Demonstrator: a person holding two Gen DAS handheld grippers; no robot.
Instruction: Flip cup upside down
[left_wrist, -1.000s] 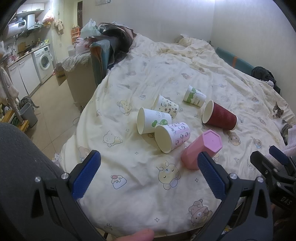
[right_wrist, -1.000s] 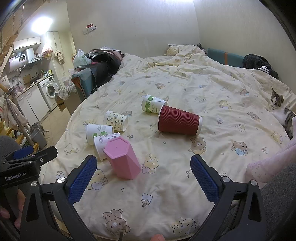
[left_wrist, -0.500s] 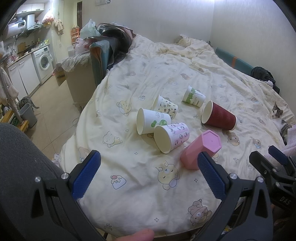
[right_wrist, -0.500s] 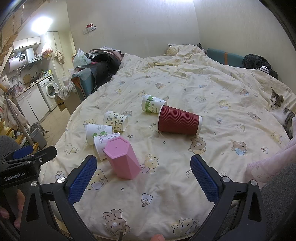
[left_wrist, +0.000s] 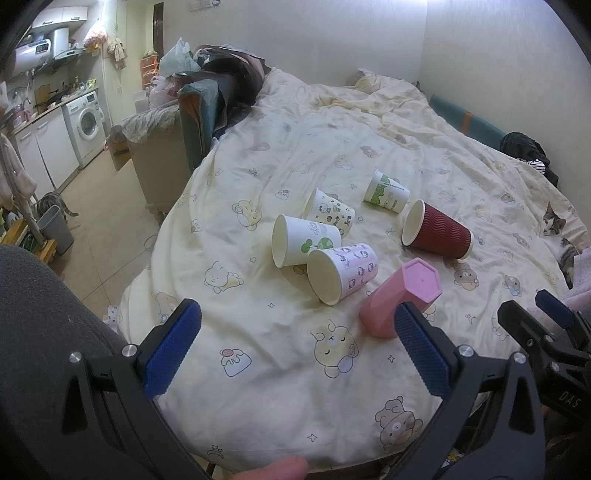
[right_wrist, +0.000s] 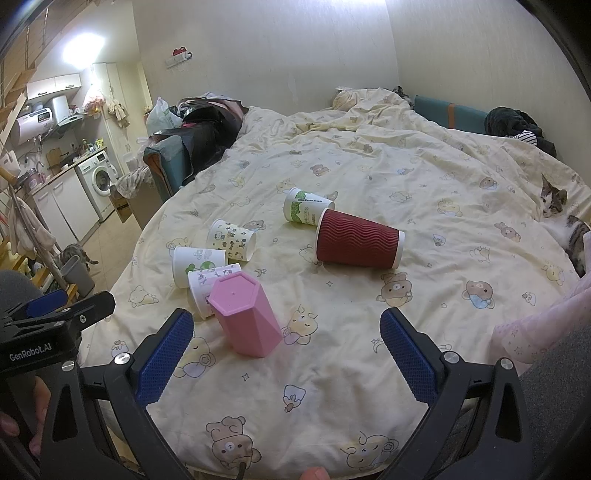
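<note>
Six cups on the bed (right_wrist: 443, 184): four paper cups and one red cup (right_wrist: 358, 242) lying down, one pink cup (right_wrist: 245, 314) inverted at 11 o'clock. Left gripper (left_wrist: 299, 349) and right gripper (right_wrist: 286, 356) both spread wide, holding nothing.

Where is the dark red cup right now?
In the right wrist view the dark red cup lies on its side mid-bed, just in front of the green-printed cup, with the cat far to its right.

Matt plastic pink cup (right_wrist: 244, 317), ribbed paper red cup (right_wrist: 357, 242), soft printed cloth bedspread (right_wrist: 424, 206).
</note>
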